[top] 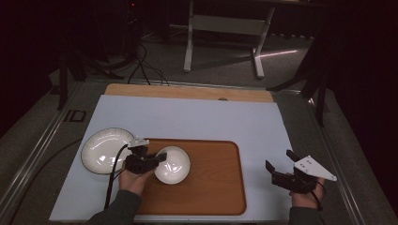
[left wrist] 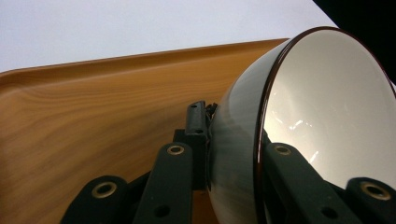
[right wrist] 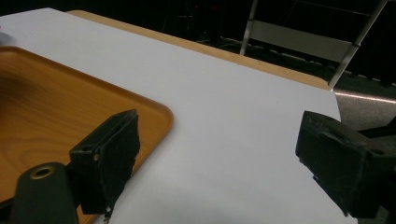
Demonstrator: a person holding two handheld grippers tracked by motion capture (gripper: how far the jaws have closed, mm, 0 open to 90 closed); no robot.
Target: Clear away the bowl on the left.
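gripping the bowl (top: 172, 164) rim, the left gripper (top: 157, 159) should lower it level onto the tray (top: 211, 187) (right gripper (top: 280, 165) gapes empty); release gently.

We see a bowl (top: 172, 164) at the centre of the high view, glazed ceramic by its look, glossy white inside with light glints; in the left gripper view its outside (left wrist: 233, 154) is dark and shiny, with a thin brown rim. Left of it, the plate (top: 104, 150) shows the same glossy white glaze. The tray (top: 211, 187) beneath the bowl looks like smooth wood-grain with a satin sheen. The table cover (top: 197, 119) is matt, pale and smooth. The right gripper (right wrist: 215, 158) has matt black plastic jaws with rough, worn pads.
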